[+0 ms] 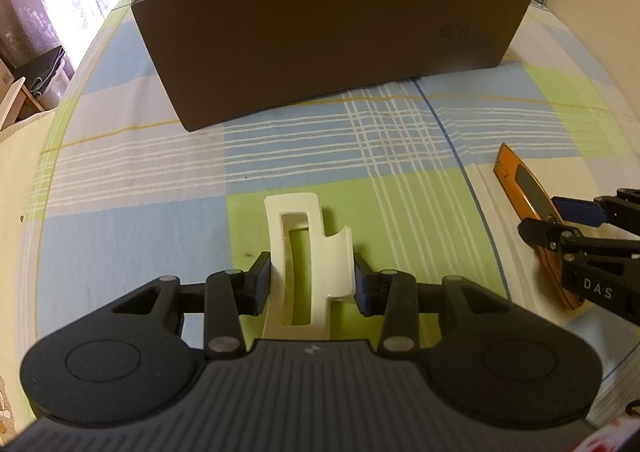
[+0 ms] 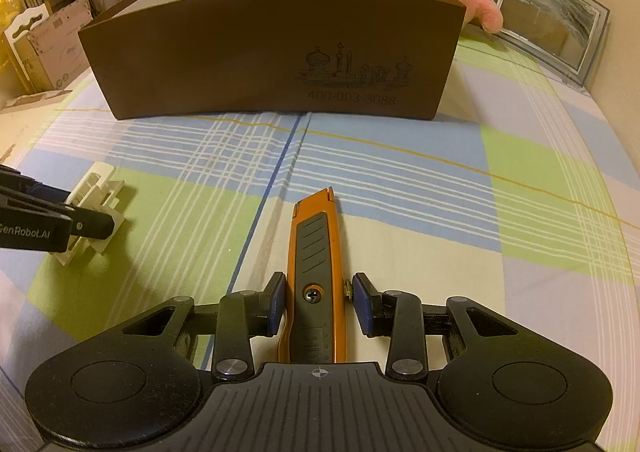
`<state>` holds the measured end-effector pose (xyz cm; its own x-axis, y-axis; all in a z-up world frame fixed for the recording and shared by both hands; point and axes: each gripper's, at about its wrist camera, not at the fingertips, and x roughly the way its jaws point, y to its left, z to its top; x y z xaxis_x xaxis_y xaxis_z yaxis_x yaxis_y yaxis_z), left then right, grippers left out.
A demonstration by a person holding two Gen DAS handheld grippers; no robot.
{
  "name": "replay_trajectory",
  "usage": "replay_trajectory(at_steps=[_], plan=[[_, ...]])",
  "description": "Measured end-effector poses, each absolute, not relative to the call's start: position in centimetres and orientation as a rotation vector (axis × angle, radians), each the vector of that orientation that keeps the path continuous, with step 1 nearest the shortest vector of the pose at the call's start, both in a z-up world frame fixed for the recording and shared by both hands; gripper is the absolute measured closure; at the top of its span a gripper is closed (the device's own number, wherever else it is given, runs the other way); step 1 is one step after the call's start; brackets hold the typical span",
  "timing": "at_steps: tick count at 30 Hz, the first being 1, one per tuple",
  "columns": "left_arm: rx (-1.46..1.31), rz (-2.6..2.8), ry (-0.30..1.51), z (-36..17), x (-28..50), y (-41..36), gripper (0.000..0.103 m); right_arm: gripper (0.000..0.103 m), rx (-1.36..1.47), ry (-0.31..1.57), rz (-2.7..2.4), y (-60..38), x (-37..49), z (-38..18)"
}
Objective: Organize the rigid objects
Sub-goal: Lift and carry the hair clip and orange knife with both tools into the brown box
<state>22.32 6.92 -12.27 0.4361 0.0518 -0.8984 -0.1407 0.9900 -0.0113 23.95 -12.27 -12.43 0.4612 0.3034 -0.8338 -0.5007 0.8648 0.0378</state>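
On the checked cloth [image 1: 140,180] before the brown box [image 1: 328,40], the left gripper [image 1: 312,284] pinched the white plastic bracket [image 1: 316,252] between both pads. Right gripper [image 2: 320,302] straddled the orange utility knife [image 2: 316,264], jaws parted, right pad apart from it.

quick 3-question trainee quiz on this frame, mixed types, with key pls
1. True or false: the left gripper has its fingers on either side of the white plastic bracket.
2. Which object lies between the right gripper fingers? A) pink plush toy B) orange utility knife C) picture frame
3. Fill in: both objects lie on the checked tablecloth in front of the brown ____.

Key: 1 true, the pads sit at the bracket's sides. 2 B, with a visible gap on the knife's right side, so no grip yet. 3 box, open at the top.
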Motion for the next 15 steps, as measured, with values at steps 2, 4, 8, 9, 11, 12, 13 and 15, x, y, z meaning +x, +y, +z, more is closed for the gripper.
replay_trajectory(at_steps=[2,4,8,9,11,12,13,15], plan=[[-0.088,0.116,1.110,-12.1,22.2,6.9,0.067,0.071,-0.221,0.975,0.500,-12.3,24.0,-12.4],[-0.087,0.114,1.104,-11.9,22.1,6.8,0.067,0.071,-0.215,0.978,0.503,-12.4,24.0,-12.3],[-0.086,0.118,1.091,-11.3,21.7,6.8,0.067,0.071,-0.172,0.996,0.509,-12.9,24.2,-12.2],[-0.087,0.118,1.088,-11.2,21.7,6.9,0.067,0.071,-0.157,1.003,0.511,-13.0,24.2,-12.2],[-0.089,0.120,1.082,-10.9,21.6,6.9,0.067,0.071,-0.128,1.017,0.518,-13.2,24.3,-12.1],[-0.090,0.120,1.079,-10.8,21.6,6.9,0.067,0.071,-0.117,1.020,0.519,-13.3,24.2,-12.0],[-0.091,0.120,1.076,-10.6,21.5,6.9,0.067,0.071,-0.109,1.021,0.523,-13.3,24.1,-11.8],[-0.092,0.118,1.068,-10.2,21.5,6.8,0.067,0.071,-0.103,1.015,0.531,-13.2,23.9,-11.3]])
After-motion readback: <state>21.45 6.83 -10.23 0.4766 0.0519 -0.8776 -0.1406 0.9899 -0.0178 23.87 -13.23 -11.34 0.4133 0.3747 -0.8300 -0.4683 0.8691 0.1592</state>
